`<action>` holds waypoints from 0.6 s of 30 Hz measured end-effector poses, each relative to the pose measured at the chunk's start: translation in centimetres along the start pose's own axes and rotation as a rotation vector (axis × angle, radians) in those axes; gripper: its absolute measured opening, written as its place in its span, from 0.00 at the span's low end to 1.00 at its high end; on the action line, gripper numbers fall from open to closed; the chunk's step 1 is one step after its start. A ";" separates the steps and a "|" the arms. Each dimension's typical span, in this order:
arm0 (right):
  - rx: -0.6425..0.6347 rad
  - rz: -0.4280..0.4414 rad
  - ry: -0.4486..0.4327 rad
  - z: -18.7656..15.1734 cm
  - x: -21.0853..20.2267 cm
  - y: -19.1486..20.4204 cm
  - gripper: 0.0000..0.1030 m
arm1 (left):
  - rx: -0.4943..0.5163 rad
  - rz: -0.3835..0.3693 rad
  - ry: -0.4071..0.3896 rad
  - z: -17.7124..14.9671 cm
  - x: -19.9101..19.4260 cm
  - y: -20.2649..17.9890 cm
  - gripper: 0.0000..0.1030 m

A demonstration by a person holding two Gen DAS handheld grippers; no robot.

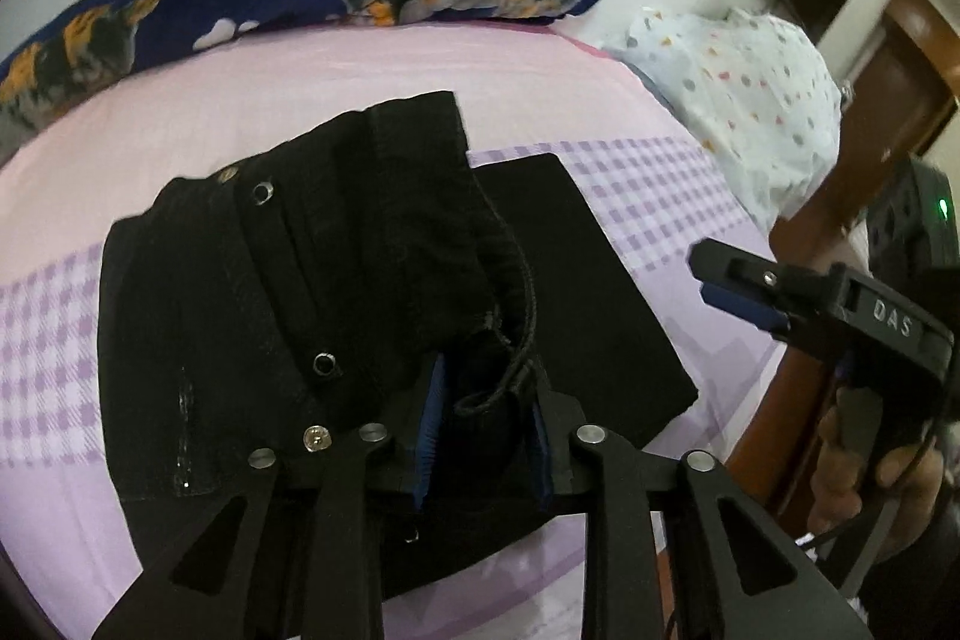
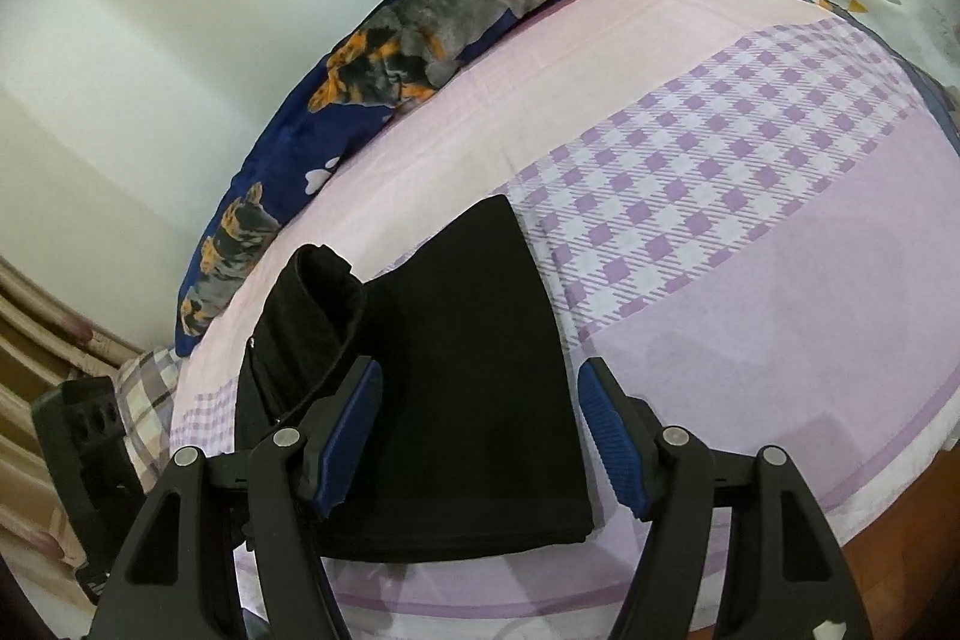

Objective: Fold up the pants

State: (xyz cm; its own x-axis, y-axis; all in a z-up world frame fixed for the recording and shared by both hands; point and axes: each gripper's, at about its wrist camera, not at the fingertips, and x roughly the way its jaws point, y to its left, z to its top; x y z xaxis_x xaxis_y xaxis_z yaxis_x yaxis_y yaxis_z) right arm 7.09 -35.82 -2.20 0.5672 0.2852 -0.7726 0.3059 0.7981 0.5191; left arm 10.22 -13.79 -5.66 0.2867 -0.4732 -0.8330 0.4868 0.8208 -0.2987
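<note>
My left hand-held gripper (image 1: 483, 424) is clamped on the waistband bunch of the pants (image 1: 336, 280), lifting it over the flat, already doubled leg part on the bed (image 1: 540, 82). My right hand-held gripper (image 2: 480, 436) is wide, holding nothing, hovering over the near right of the pants (image 2: 468, 370). Looks like the final fold. Next: lay the waistband flat and square the edges. Left view shows snaps and drawstring; right view shows the flat fold's clean near edge and the blanket (image 2: 420, 40) by the far wall.
</note>
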 end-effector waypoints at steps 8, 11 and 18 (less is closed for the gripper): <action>-0.053 0.069 0.059 0.7 1.4 1.4 0.64 | -0.025 -0.131 -0.032 0.0 -3.2 0.6 0.40; -0.062 0.144 0.122 1.0 2.8 1.7 0.64 | -0.040 -0.094 -0.099 0.0 -5.3 2.1 0.51; -0.115 0.277 0.232 1.5 6.1 2.9 0.64 | -0.168 0.095 -0.111 -0.1 -5.8 9.0 0.52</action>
State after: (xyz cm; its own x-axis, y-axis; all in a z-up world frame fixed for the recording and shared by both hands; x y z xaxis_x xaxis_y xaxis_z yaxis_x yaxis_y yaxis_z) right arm 12.60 -32.60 -4.88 0.4239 0.6010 -0.6775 0.0696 0.7243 0.6860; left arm 12.88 -3.59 -3.53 0.4184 -0.4156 -0.8076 0.3112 0.9009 -0.3025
